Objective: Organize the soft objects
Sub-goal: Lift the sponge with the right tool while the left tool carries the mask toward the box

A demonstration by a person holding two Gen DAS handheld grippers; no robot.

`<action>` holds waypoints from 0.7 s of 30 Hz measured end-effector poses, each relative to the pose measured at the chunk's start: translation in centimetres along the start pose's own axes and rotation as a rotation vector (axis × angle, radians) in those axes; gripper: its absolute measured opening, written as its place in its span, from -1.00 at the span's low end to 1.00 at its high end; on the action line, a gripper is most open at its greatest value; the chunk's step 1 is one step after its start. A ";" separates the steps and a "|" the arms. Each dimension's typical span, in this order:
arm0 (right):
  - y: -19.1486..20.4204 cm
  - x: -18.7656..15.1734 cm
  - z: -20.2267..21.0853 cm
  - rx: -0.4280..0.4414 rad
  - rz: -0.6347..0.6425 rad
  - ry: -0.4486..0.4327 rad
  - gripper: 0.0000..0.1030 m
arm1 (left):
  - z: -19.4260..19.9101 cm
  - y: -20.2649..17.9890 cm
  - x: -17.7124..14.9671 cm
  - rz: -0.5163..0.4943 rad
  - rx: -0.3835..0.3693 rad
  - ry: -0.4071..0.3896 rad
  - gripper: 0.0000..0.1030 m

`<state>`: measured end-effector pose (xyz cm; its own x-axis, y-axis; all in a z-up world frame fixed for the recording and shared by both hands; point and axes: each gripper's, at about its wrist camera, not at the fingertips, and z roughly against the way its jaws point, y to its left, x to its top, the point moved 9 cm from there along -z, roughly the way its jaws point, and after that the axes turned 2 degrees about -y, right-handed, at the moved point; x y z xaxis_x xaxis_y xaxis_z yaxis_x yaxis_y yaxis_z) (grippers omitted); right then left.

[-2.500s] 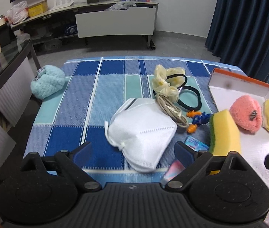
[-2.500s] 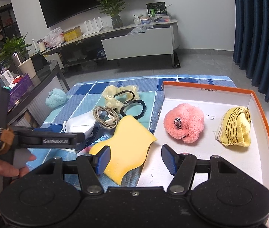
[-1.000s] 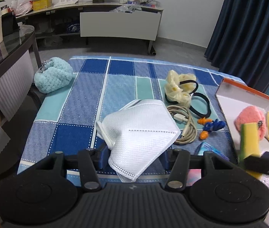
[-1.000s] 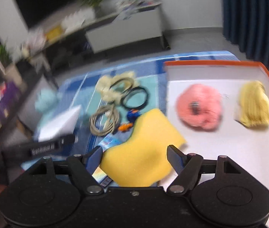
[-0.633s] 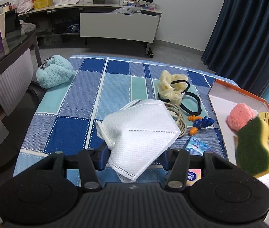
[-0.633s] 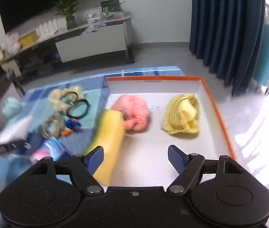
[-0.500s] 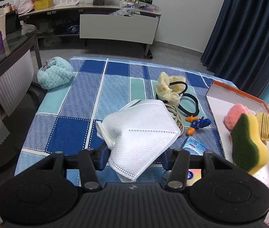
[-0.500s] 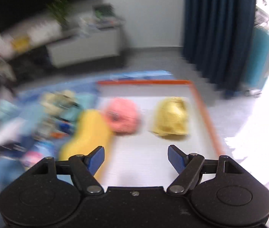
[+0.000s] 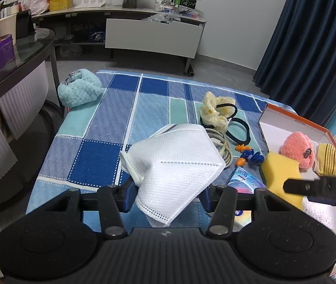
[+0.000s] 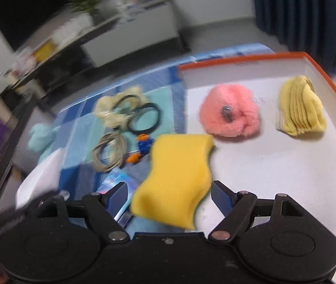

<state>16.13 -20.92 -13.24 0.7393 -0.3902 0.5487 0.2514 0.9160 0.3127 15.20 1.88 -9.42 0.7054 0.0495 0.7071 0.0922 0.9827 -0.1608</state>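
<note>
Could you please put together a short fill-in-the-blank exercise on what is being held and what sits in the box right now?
1. The left gripper is closed on a white ____.
2. Between the fingers of the right gripper is a yellow ____.
3. Inside the orange-rimmed box, beside the yellow knitted item, lies a fluffy item coloured ____.
4. The light blue knitted item rests on the ____ tablecloth, outside the box.

Missing words: face mask; sponge; pink; blue checked
</note>
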 end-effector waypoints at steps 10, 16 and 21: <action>0.0 0.2 -3.1 -0.047 -0.012 0.045 0.66 | 0.3 -0.5 0.2 -0.002 -0.008 -0.010 0.03; -0.8 0.9 -3.3 0.008 -0.145 0.057 0.70 | 0.8 -0.8 0.1 -0.004 -0.013 -0.018 0.03; -0.2 1.2 -3.5 -0.039 -0.052 0.050 0.49 | 1.1 -0.9 0.1 -0.007 -0.012 -0.022 0.03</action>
<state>19.15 -21.23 -15.31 0.7546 -0.4335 0.4926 0.3142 0.8977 0.3088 14.38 1.15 -8.46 0.6889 0.0471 0.7233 0.1052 0.9808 -0.1640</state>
